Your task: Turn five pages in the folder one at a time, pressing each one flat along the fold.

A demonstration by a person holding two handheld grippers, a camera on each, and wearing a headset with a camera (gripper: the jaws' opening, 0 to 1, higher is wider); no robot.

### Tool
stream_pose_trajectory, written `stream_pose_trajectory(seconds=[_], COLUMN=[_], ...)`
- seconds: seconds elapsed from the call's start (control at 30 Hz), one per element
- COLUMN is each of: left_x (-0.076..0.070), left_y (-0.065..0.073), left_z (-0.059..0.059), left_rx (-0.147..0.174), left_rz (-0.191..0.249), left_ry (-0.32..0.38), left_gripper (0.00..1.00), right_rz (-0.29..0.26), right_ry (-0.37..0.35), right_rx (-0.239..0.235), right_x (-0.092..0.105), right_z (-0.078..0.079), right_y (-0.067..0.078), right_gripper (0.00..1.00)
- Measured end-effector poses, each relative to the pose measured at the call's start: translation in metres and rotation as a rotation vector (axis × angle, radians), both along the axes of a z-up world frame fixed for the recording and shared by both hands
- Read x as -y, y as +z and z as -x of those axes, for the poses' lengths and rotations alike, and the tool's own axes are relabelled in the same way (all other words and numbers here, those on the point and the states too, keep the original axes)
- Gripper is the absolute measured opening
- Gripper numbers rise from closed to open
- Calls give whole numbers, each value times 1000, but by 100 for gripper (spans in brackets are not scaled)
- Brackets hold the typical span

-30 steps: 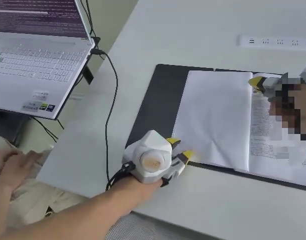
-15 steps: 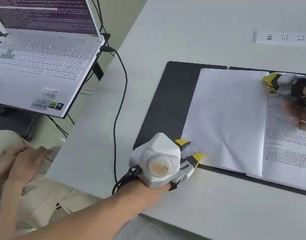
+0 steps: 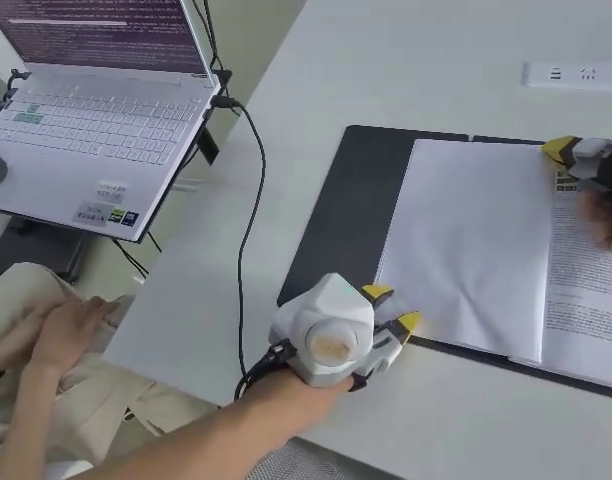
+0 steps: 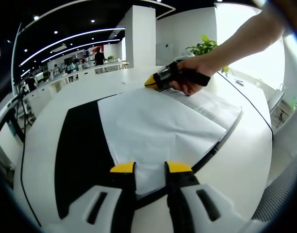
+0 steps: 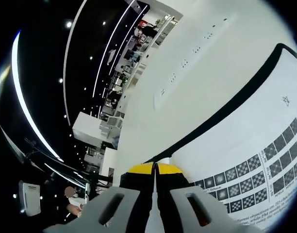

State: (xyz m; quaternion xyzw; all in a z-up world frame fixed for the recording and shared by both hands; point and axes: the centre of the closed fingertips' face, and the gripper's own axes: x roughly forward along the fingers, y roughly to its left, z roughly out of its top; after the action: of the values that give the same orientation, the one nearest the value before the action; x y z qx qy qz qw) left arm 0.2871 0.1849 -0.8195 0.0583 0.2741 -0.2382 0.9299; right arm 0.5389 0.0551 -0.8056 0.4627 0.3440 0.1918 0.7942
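Observation:
The black folder (image 3: 336,220) lies open on the white table, with a blank turned page (image 3: 476,240) on its left half and a printed page (image 3: 586,290) to the right. My left gripper (image 3: 394,308) rests at the folder's near edge, open, its yellow tips (image 4: 123,167) just short of the blank page (image 4: 153,126) with nothing between them. My right gripper (image 3: 561,152) is shut, tips (image 5: 153,168) together. It sits at the top of the fold beside the printed page (image 5: 255,160). It also appears in the left gripper view, at the far end of the page (image 4: 152,81).
An open laptop (image 3: 96,120) stands on a stand at the left, and its black cable (image 3: 248,220) runs down the table beside the folder. A white power strip (image 3: 576,73) lies at the back right. A person's hand (image 3: 66,325) rests low at the left.
The head camera has shifted, so the whole scene sits further right and lower. Both grippers keep their places against the folder, and the pages lie as before.

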Motion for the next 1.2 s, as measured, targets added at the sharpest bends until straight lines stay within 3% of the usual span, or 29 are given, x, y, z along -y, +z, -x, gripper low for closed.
stream_pose_trajectory(seconds=[0.2, 0.33, 0.5, 0.9, 1.2], left_x=[-1, -1, -1, -1, -1], left_y=[0, 1, 1, 0, 0], left_z=[0, 0, 0, 0, 0], left_rx=[-4, -4, -4, -7, -6], left_rz=[-3, 1, -1, 1, 4], left_ry=[-1, 3, 1, 4, 8], left_gripper=[22, 22, 22, 22, 22], right_rz=[-4, -48, -66, -88, -102], right_ry=[-27, -41, -42, 22, 63], right_rx=[2, -27, -40, -58, -65], right_x=[0, 1, 0, 0, -2], right_z=[-5, -5, -4, 8, 28], right_y=[0, -1, 1, -2, -1], right_gripper=[0, 0, 0, 0, 0])
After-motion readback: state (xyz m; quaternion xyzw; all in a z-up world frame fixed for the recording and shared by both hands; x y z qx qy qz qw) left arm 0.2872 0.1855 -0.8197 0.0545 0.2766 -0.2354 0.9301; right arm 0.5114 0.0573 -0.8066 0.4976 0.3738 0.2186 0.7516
